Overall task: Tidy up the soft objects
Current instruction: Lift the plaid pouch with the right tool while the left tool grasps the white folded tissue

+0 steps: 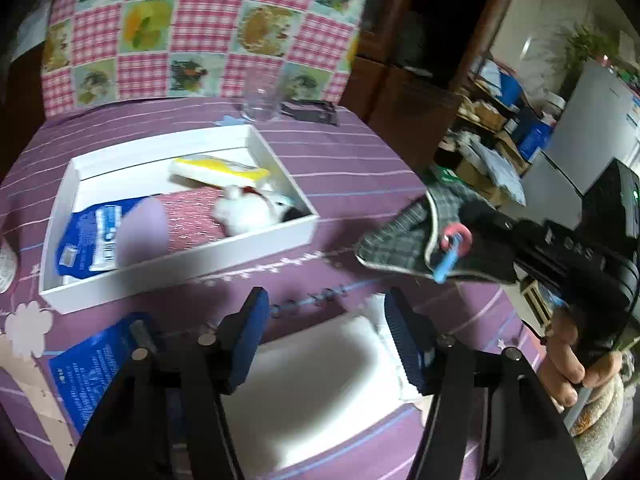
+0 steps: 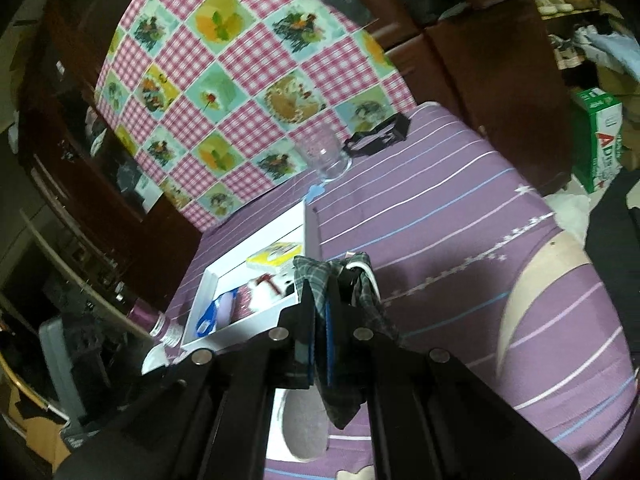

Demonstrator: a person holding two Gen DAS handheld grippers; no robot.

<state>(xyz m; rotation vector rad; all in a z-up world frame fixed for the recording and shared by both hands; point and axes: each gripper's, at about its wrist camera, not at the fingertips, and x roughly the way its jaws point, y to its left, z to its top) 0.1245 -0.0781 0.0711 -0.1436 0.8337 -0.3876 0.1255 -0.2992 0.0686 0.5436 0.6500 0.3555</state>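
Now right tool (image 2: 320, 344) clamps plaid cloth (image 1: 404, 236), beside white tray (image 1: 280, 236), left tool (image 1: 328, 320) open

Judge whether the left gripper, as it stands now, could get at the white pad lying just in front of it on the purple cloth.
Probably yes. The left gripper is open, its fingers either side of the white pad, with nothing lying over the pad. The right gripper, shut on the plaid cloth, is off to the side, apart from it.

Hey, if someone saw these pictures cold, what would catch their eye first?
Probably the right gripper pinching a dark plaid cloth in the air, right of the white tray of soft things. Then the left gripper, open over a white pad on the purple table.
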